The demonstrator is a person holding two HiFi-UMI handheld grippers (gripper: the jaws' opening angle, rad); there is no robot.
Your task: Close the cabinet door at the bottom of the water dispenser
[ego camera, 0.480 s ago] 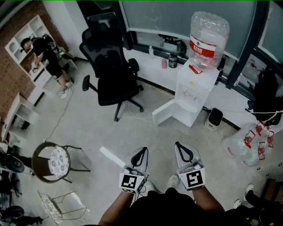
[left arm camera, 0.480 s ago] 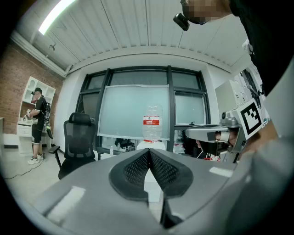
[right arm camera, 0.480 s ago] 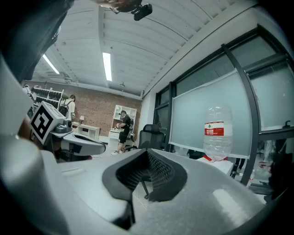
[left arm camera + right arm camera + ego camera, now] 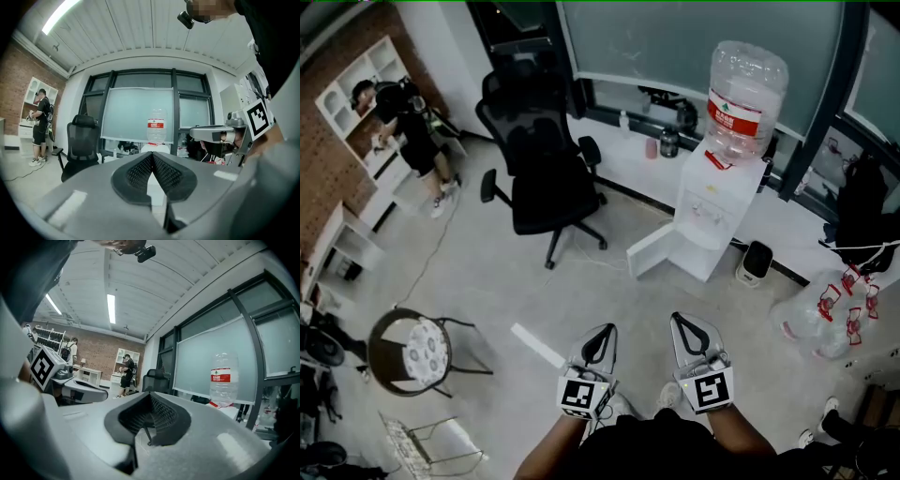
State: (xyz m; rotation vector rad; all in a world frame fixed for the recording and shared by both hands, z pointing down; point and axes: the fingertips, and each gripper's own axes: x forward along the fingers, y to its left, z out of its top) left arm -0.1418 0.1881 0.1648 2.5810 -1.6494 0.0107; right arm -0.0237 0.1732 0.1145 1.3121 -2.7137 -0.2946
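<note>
Nearest, both grey plastic grippers are empty: the left gripper [image 4: 602, 331] has its black mesh-textured pads pressed together, and the right gripper [image 4: 678, 321] is closed likewise. Beyond, on the pale floor [image 4: 516, 281], stands the boxy white water dispenser [image 4: 710, 211], its flat white cabinet door [image 4: 651, 254] swung out leftward at the base. Only the head view shows that door; the gripper views catch just the clear ribbed bottle [image 4: 156, 125] above their jaws.
</note>
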